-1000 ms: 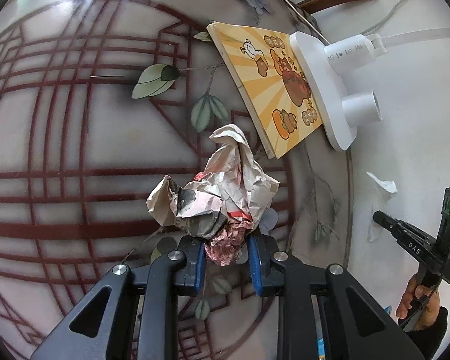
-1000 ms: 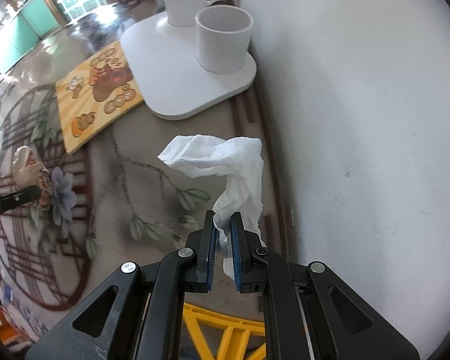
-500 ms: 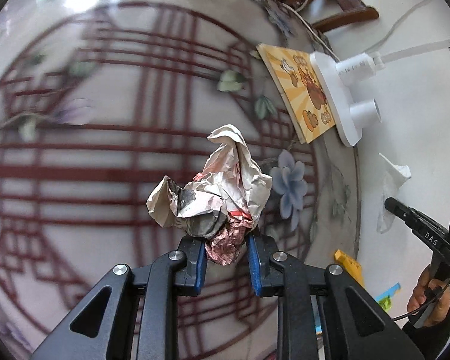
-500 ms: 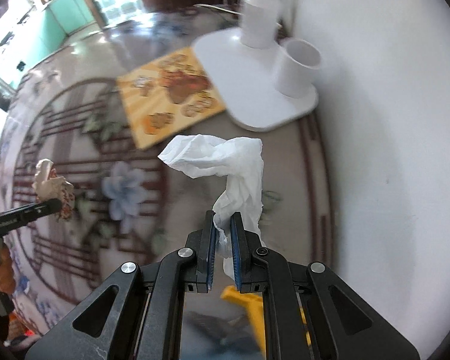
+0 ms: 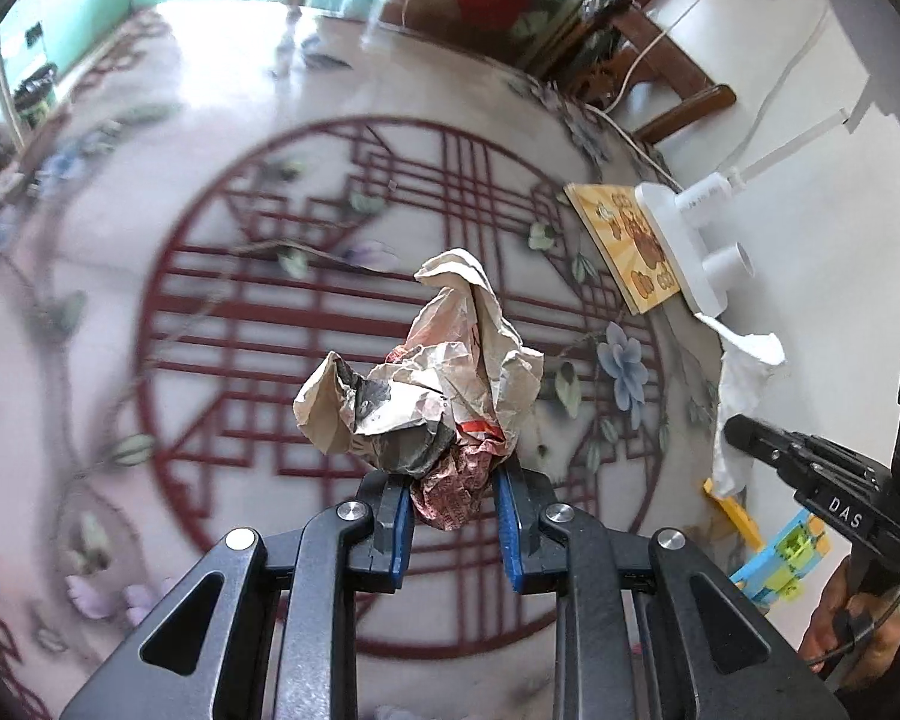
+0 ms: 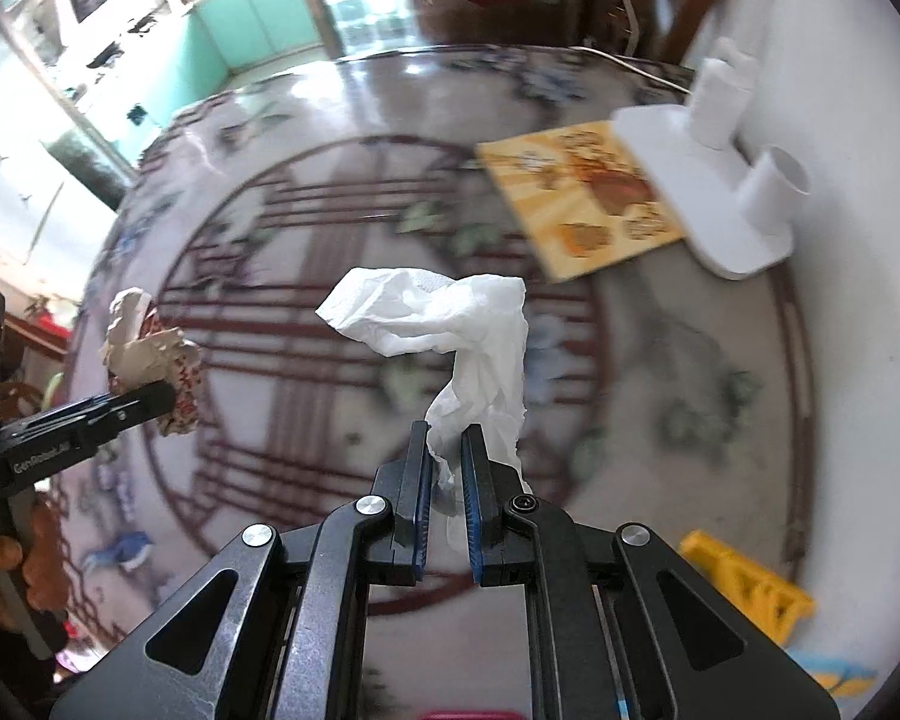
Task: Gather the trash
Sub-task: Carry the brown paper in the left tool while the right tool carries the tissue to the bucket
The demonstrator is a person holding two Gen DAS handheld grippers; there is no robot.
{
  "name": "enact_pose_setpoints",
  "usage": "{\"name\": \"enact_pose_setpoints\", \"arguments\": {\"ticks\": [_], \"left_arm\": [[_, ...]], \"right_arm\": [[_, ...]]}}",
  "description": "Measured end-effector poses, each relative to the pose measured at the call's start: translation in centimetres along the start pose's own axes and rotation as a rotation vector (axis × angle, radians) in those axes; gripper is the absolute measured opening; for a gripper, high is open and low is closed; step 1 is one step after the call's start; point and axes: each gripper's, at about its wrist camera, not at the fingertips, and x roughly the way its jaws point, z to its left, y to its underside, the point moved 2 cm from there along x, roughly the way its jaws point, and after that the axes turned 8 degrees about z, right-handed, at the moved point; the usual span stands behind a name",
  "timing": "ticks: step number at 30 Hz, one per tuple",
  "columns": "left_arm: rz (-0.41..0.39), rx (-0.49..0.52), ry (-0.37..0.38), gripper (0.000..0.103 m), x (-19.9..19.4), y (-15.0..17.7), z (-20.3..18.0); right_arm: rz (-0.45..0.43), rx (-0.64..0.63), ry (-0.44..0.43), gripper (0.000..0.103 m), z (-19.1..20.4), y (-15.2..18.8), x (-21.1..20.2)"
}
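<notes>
A crumpled wad of printed brown and red paper (image 5: 432, 384) hangs above the round patterned table (image 5: 210, 360), and my left gripper (image 5: 453, 501) is shut on its lower end. My right gripper (image 6: 447, 459) is shut on a crumpled white tissue (image 6: 450, 324), also held up over the table. The left wrist view shows the right gripper (image 5: 744, 438) at the right edge with the tissue (image 5: 741, 402) dangling from it. In the right wrist view, the left gripper (image 6: 162, 399) reaches in from the left with the paper wad (image 6: 150, 354).
A yellow picture board (image 5: 627, 240) and a white stand with a round cup holder (image 5: 696, 240) lie at the table's far right by the white wall. A wooden chair (image 5: 648, 48) stands beyond. Yellow and blue plastic pieces (image 5: 774, 552) lie below the table's edge.
Both grippers have pulled back and lifted away from the wall with their trash held. The board and white stand now look smaller and farther, and more of the table shows.
</notes>
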Motion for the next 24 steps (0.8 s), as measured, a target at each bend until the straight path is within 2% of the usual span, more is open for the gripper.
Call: {"name": "enact_pose_setpoints", "arguments": {"ticks": [7, 12, 24], "left_arm": [[-0.119, 0.001, -0.046, 0.02, -5.2, 2.4, 2.8], [-0.208, 0.029, -0.103, 0.02, -9.0, 4.3, 5.1], [-0.28, 0.058, -0.132, 0.02, -14.8, 6.3, 10.2]], "right_arm": [[-0.078, -0.022, -0.036, 0.009, 5.3, 1.2, -1.3], [-0.122, -0.058, -0.026, 0.009, 9.4, 2.3, -1.9], [-0.17, -0.117, -0.047, 0.009, 17.9, 3.3, -2.3]]}}
